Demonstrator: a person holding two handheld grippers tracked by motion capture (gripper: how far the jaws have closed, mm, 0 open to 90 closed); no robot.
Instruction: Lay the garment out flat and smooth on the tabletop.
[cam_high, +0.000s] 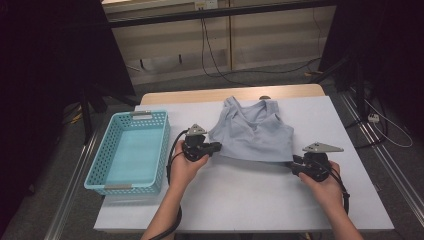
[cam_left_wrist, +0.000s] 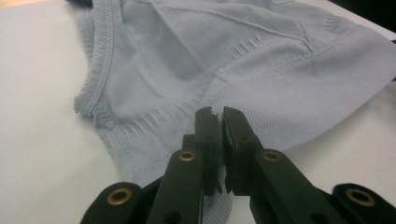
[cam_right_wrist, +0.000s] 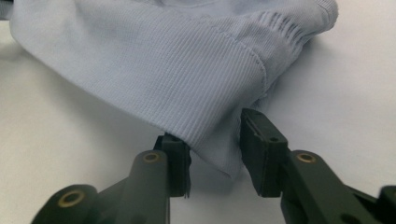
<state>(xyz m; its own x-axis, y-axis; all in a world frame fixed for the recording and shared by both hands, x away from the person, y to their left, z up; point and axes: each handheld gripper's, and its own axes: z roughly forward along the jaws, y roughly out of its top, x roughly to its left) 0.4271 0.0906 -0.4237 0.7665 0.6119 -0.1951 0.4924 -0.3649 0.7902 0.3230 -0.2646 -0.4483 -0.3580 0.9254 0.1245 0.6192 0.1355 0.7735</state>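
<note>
Pale blue knit top (cam_high: 252, 132) lies flat mid-counter (cam_high: 240, 200), hem toward the person. Likely light, soft, stretchy and limp; best taken at the ribbed hem corners. Left tool (cam_left_wrist: 218, 122) clamped on the hem's left corner. Right tool (cam_right_wrist: 215, 140) jaws apart, hem corner between them, not pinched. Count: one top, one turquoise basket (cam_high: 100, 165), two tools.

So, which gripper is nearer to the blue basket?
Left. The left gripper holds the garment's hem just right of the basket; the right gripper is at the far hem corner.
</note>
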